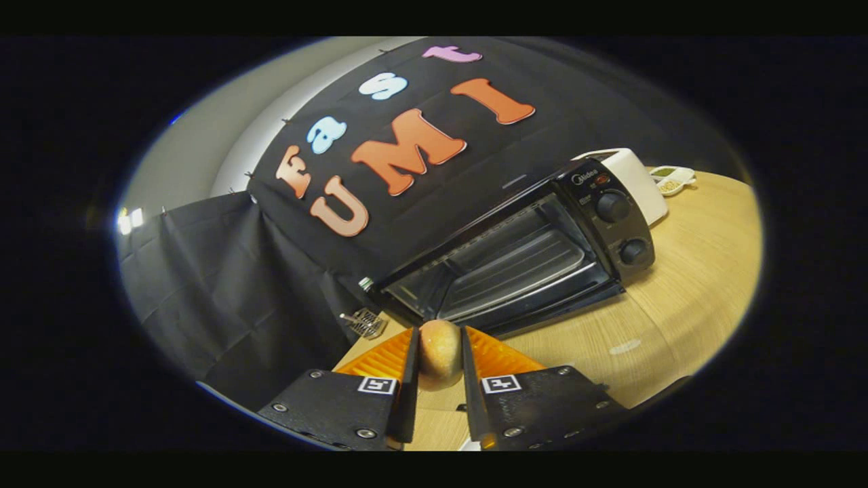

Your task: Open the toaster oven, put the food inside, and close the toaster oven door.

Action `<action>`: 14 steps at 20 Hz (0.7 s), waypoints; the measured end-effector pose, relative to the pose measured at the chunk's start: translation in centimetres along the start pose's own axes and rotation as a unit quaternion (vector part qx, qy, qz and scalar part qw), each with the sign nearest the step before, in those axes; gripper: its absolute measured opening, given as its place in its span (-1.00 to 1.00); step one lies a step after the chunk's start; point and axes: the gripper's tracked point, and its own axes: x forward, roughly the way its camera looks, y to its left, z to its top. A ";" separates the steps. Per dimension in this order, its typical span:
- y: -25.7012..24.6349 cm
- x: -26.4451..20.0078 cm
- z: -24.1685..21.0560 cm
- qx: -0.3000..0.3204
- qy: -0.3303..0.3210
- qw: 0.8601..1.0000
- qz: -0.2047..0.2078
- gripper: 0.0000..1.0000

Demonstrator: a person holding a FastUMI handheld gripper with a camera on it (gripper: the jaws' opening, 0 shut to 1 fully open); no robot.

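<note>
1. Tool (439, 352): narrow, both fingers pressed on a round bread roll (439, 362) held between them. The roll sits well inside the tips and looks lifted off the surface (678, 318).
2. Toaster oven (522, 251): ahead of the tool and a little to its right, on the surface. The door looks folded down toward the tool, since the cavity and a metal tray (515, 274) inside show plainly; I judge the door open.
3. Step in hand, by my judgement: carrying the roll to the cavity.
4. To do it well: keep the squeeze steady and light so the roll is not crushed; approach level with the tray, clear the lowered door's front edge, go in deep enough that the roll rests on the tray, then part the fingers and draw straight back.
5. Two knobs (614, 207) sit on the oven's right panel; avoid brushing them.
6. Hard to make out: the door's glass and handle are dark against the body, its front edge uncertain. A small metal object (366, 323) just ahead-left of the fingers is unclear. A white appliance (637, 179) beyond the oven is partly hidden.
</note>
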 end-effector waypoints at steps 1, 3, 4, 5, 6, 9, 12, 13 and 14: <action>-0.4 0.9 0.4 0.011 0.000 1.000 -0.004 -0.37; -1.0 2.8 1.7 0.032 -0.003 0.999 -0.011 -0.37; -1.2 3.8 2.4 0.040 -0.007 0.999 -0.010 -0.37; -1.9 4.9 2.7 0.049 -0.006 0.999 -0.020 -0.37; -2.6 6.0 2.5 0.061 0.002 0.998 -0.026 -0.37; -3.5 8.6 2.6 0.101 0.012 0.994 -0.027 -0.38; -4.1 10.6 3.6 0.096 -0.002 0.995 -0.030 -0.37; -4.3 11.1 3.7 0.095 -0.005 0.995 -0.032 -0.37; -4.4 11.6 4.0 0.092 -0.012 0.995 -0.034 -0.37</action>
